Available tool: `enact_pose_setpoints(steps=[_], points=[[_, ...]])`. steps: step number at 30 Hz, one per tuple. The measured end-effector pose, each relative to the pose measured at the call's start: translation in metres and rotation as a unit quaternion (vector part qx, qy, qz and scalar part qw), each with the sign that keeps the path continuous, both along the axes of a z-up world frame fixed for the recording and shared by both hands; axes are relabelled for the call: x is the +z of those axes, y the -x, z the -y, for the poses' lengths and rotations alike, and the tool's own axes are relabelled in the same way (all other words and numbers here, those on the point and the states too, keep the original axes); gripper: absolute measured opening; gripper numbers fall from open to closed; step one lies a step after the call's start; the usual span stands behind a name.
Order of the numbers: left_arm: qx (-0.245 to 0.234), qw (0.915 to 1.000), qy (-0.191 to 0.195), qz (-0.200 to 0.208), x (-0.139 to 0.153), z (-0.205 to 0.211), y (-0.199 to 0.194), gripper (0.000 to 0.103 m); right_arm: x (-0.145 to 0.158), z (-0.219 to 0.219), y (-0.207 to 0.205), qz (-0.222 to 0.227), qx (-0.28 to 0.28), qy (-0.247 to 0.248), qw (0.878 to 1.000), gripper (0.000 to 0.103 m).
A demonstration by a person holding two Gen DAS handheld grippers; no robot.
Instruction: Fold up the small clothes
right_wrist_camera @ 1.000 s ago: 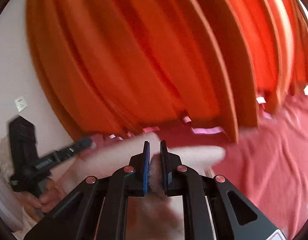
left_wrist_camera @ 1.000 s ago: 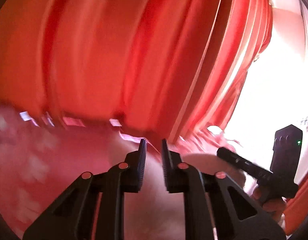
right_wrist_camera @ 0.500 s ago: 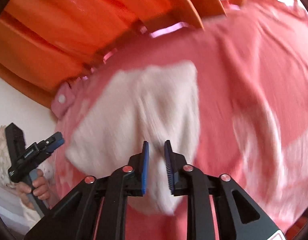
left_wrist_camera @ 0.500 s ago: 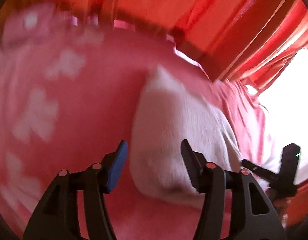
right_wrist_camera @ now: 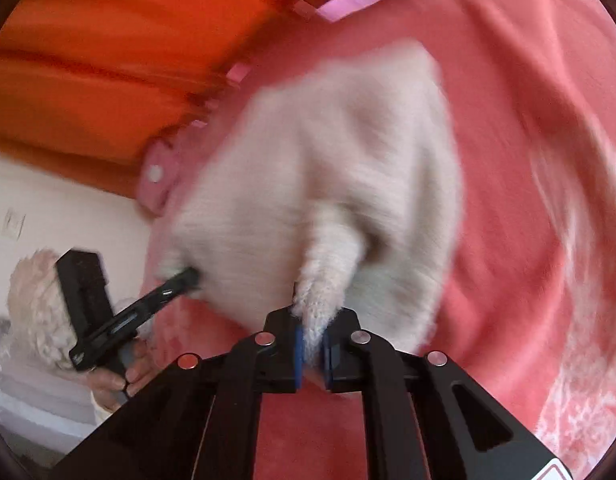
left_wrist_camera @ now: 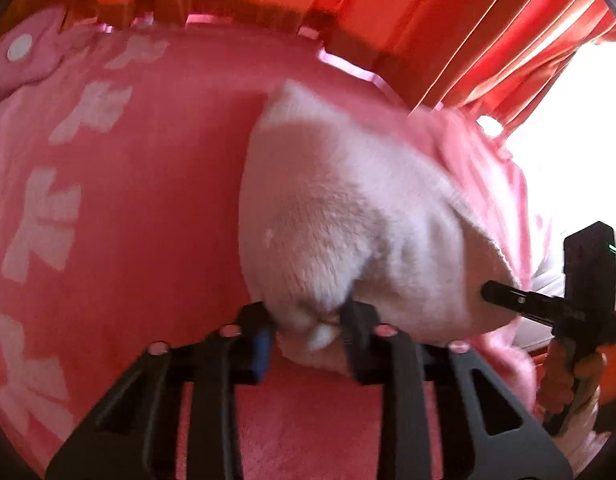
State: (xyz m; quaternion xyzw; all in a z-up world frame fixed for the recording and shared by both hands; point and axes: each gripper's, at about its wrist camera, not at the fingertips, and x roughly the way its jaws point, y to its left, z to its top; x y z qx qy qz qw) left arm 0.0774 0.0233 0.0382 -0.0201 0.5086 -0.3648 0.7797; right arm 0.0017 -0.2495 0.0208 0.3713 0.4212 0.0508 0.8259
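I have my left gripper (left_wrist_camera: 308, 330) and right gripper (right_wrist_camera: 311, 342) each clamped on the fluffy white garment (left_wrist_camera: 347, 216) over the pink blanket (left_wrist_camera: 148, 200).

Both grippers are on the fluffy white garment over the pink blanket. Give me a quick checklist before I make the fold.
1. Left gripper pinching the fluffy white knitted garment: ok.
2. Right gripper clamped on a bunched corner: ok.
3. Grips on separate corners, garment spanning between: ok.
4. Garment lying flat: not ok, it bulges and bunches.
5. Open pink patterned blanket beyond the garment: ok.
6. Which garment edge is hem or neck: cannot tell, blurred.
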Motion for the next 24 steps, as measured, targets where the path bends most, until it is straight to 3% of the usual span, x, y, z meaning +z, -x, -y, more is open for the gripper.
enact_pose_setpoints(steps=[2,4,6,8,10,12,14,16,18,19,21,24], points=[[0.008,0.9998,0.019,0.007,0.016,-0.015,-0.003,0.018,0.037,-0.017,0.007,0.059,0.009,0.012,0.998,0.007],[0.023,0.9996,0.018,0.001,0.016,-0.034,-0.009,0.016,0.042,-0.032,0.013,0.064,0.012,0.010,0.998,0.007],[0.039,0.9992,-0.003,-0.013,0.000,-0.049,-0.013,0.015,0.020,-0.048,0.014,0.023,0.010,0.037,0.999,0.007],[0.048,0.9973,-0.032,-0.046,-0.030,-0.058,-0.017,0.015,-0.024,-0.067,0.015,-0.061,0.012,0.090,0.994,0.007],[0.050,0.9955,-0.053,-0.061,-0.048,-0.063,-0.014,0.015,-0.063,-0.079,0.021,-0.120,0.016,0.084,0.989,0.008],[0.049,0.9958,-0.055,-0.055,-0.047,-0.066,-0.009,0.015,-0.063,-0.082,0.027,-0.117,0.022,0.087,0.989,0.010],[0.048,0.9971,-0.043,-0.040,-0.032,-0.069,-0.008,0.024,-0.046,-0.081,0.029,-0.109,0.022,0.102,0.989,0.016],[0.049,0.9985,-0.020,-0.015,-0.008,-0.071,-0.008,0.065,-0.026,-0.068,0.035,-0.092,-0.001,0.108,0.990,0.027],[0.047,0.9987,0.008,0.016,0.017,-0.068,-0.010,0.076,-0.015,-0.047,0.040,-0.075,-0.040,0.108,0.991,0.059],[0.040,0.9988,0.018,0.023,0.025,-0.064,-0.012,0.085,-0.014,-0.034,0.041,-0.069,-0.064,0.100,0.990,0.064],[0.030,0.9987,0.037,0.022,0.034,-0.049,-0.024,0.095,-0.029,-0.013,0.037,-0.083,-0.090,0.064,0.990,0.066],[0.009,0.9994,0.029,-0.015,0.010,-0.020,-0.047,0.095,-0.061,0.001,0.017,-0.112,-0.090,-0.015,0.990,0.066]])
